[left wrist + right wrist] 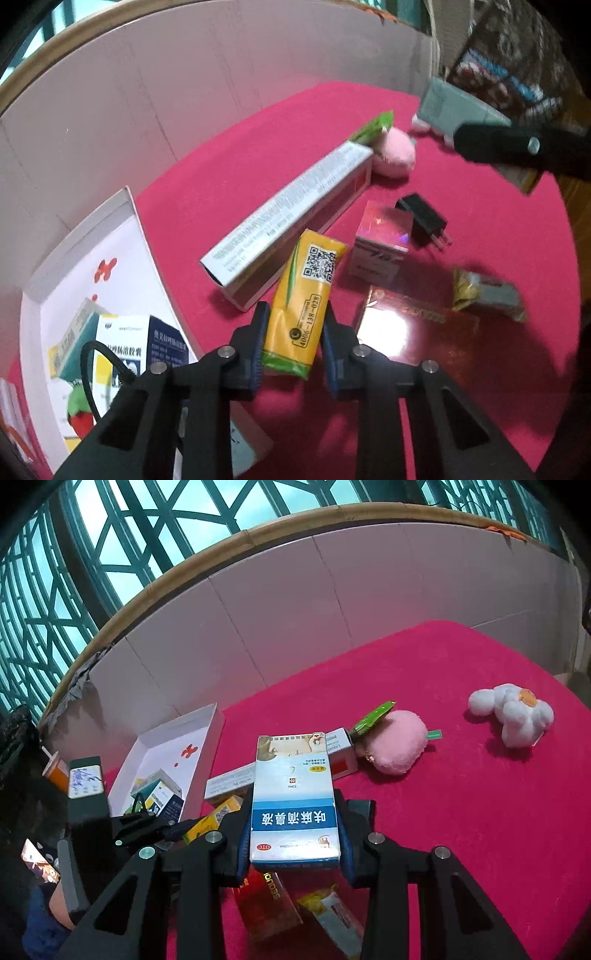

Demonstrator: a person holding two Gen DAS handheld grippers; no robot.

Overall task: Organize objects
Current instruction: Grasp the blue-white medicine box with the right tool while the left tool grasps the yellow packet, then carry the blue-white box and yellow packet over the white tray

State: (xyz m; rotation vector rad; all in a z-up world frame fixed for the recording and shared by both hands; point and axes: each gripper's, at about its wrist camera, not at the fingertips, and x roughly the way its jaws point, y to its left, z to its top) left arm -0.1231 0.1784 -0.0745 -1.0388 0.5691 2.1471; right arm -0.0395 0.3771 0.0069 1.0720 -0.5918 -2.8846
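The sorting looks partly done, I'd say: the white tray (122, 236) at the left of the left wrist view already holds a few medicine cartons and a strawberry toy, while plenty is loose on the red cloth (480, 229). Both tongs are loaded. The left gripper (293, 343), low in the middle of its frame, is clamped on a yellow packet (304, 295), pads pressing both long sides; it's a soft, glossy pouch with a QR code and a phone number, green at its near end. The right gripper (293, 836) is clamped on a blue-and-white medicine box (293, 801), rigid card with an OTC mark, held flat above the cloth, lower centre of the right wrist view. Left to clear: the long white carton (288, 218), pink plush (397, 740), white plush (513, 714), black plug (424, 219), small pink box (382, 240), red box (399, 325) and a crumpled sachet (487, 295)
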